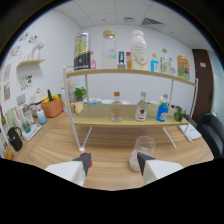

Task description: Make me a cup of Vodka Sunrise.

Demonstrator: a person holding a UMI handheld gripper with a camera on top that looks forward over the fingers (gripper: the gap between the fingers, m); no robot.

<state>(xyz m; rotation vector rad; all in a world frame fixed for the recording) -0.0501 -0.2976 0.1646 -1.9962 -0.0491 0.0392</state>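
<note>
We find the gripper [113, 164] with its fingers spread wide and grasping nothing, hovering above the wooden worktop [60, 142]. Just ahead of the right finger [146, 164], an empty clear glass [143, 150] stands on the worktop, apart from both fingers and not between them. Beyond it rises a white-framed two-tier rack [130, 75], its lower shelf carrying three bottles [141, 111] toward its right end, its upper shelf lined with taller bottles and jars [138, 49].
</note>
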